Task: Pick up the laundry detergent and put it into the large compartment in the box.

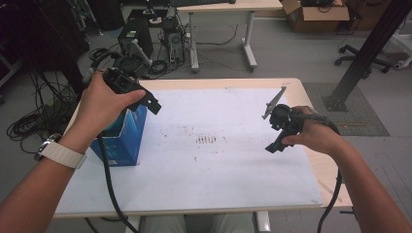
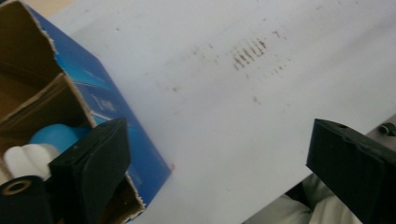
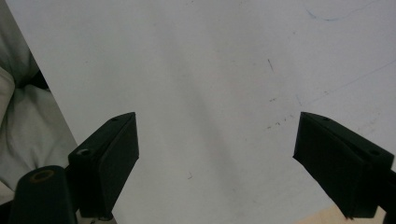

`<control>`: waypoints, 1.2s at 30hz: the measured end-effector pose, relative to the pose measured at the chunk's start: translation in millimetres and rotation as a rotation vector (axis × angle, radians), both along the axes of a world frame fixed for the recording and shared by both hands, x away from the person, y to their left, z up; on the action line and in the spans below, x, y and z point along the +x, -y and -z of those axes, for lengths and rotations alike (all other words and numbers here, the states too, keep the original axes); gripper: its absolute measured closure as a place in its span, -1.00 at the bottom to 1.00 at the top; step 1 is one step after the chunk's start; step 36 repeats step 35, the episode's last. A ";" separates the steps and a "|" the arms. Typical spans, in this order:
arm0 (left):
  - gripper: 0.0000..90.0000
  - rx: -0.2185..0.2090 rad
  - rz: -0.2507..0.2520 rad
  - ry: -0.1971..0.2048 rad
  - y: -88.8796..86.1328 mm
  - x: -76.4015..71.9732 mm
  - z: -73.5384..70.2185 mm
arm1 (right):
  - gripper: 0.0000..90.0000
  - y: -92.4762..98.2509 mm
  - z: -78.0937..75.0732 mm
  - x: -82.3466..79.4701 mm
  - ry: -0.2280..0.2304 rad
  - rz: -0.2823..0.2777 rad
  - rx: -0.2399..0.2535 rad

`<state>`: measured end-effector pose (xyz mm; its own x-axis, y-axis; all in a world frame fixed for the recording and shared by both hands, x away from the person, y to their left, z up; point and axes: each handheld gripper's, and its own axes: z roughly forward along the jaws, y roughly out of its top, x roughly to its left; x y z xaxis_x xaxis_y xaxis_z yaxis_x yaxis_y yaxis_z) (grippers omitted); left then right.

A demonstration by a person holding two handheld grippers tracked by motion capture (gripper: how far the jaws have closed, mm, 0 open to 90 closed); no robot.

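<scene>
Both hand-held grippers gape empty: left hand-held gripper (image 1: pixel 151 104) over the torn-open blue cardboard box (image 1: pixel 124 138) holding a blue-and-white item (image 2: pixel 44 144), right hand-held gripper (image 1: pixel 275 145) idle above the counter (image 1: pixel 218 165); drop-off looks done.

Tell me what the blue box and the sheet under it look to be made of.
Blue box: cardboard with a glossy blue printed skin; its torn top edges show raw brown board. White sheet: probably matte paper or thin plastic, lying flat and marked with brownish smudges; the look leaves that open.
</scene>
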<state>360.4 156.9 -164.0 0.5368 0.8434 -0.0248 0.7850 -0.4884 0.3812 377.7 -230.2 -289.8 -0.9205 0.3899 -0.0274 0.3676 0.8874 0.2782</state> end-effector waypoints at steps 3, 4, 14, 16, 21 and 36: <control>-0.90 0.005 0.015 -0.004 3.0 -0.2 1.9 | -0.69 -0.3 -0.3 0.1 0.001 -0.002 0.002; -0.91 0.007 0.017 -0.005 3.9 -0.1 2.7 | -0.69 -0.2 -0.3 0.3 0.000 0.000 0.002; -0.91 -0.011 0.044 -0.016 10.5 -0.2 5.2 | -0.69 -1.1 -0.4 2.9 0.002 -0.004 0.003; -0.91 -0.011 0.051 -0.017 12.0 -0.8 5.5 | -0.69 -1.5 -0.4 2.2 0.002 -0.005 0.005; -0.91 -0.010 0.059 -0.015 12.7 -2.4 5.6 | -0.69 -2.1 -0.3 2.4 0.002 -0.003 0.003; -0.91 -0.010 0.066 -0.023 12.7 -1.3 7.2 | -0.69 -3.3 -1.7 2.7 0.008 -0.006 0.009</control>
